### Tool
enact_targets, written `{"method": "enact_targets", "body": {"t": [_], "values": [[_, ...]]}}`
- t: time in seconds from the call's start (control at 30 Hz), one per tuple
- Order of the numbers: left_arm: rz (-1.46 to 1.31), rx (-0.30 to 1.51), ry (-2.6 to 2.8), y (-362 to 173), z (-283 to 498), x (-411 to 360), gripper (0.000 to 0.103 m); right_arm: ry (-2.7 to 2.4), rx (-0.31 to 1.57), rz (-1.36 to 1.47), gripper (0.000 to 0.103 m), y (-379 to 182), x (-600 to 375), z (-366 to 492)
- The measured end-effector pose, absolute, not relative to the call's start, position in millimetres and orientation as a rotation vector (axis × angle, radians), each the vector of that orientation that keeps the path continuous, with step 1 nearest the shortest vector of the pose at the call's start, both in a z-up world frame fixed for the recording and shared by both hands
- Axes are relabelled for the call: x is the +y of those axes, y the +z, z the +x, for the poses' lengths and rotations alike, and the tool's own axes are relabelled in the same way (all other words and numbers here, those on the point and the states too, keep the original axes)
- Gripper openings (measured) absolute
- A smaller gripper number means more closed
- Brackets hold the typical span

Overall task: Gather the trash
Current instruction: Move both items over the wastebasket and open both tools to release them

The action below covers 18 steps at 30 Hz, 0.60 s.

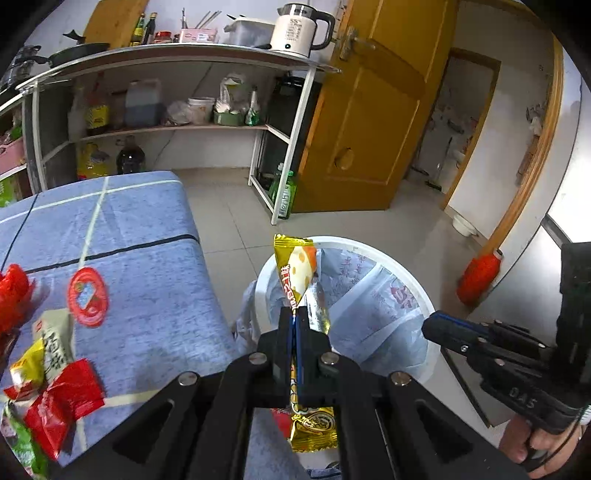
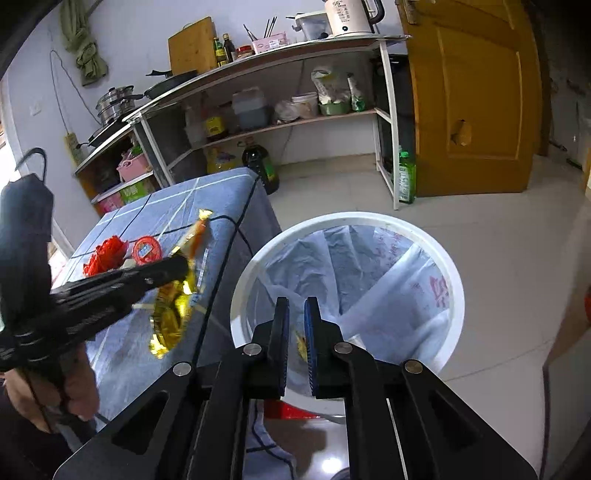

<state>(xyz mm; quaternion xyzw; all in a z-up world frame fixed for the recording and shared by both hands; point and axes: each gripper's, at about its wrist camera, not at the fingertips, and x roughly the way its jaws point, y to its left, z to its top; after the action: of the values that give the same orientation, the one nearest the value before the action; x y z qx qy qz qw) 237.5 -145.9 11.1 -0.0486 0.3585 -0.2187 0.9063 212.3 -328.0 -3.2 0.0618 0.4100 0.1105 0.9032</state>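
Observation:
My left gripper (image 1: 293, 312) is shut on a gold and yellow snack wrapper (image 1: 297, 273), which sticks up past the fingertips over the near rim of the white bin (image 1: 347, 243). The bin holds a pale plastic liner. In the right wrist view the left gripper (image 2: 181, 264) carries the gold wrapper (image 2: 173, 314) just above the table's edge. My right gripper (image 2: 296, 304) hangs over the bin (image 2: 454, 295), fingers nearly together and nothing gripped. A yellow scrap (image 2: 301, 345) shows through the slit, low in the bin. From the left it shows as the right gripper (image 1: 436, 326), a bare black tip.
The blue-clothed table (image 1: 129, 229) left of the bin bears red wrappers (image 1: 62, 398), a round red lid (image 1: 88, 297) and a white packet (image 1: 55, 332). Behind stand a white shelf rack (image 1: 280, 147) with a kettle (image 1: 295, 29), a wooden door (image 1: 369, 129) and a green bottle (image 1: 288, 195).

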Motion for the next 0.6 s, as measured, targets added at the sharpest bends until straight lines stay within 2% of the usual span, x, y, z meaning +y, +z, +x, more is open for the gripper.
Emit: {"method": "enact_targets", "body": {"t": [0.33,0.4,0.47,0.6], "values": [[-0.092,0.758,-0.483,6,248,-163,0.004,0.206,0.862,0.146,0.009,-7,-332,215],[-0.1,0.767,-0.491,5,250,-164,0.008,0.207,0.864,0.155,0.009,-7,-333,215],[-0.107,0.768,-0.492,3,250,-163,0.025,0.205,0.864,0.156,0.009,-7,-333,215],[-0.12,0.761,-0.499,5,249,-160,0.026,0.206,0.858,0.158,0.009,-6,-333,215]]}}
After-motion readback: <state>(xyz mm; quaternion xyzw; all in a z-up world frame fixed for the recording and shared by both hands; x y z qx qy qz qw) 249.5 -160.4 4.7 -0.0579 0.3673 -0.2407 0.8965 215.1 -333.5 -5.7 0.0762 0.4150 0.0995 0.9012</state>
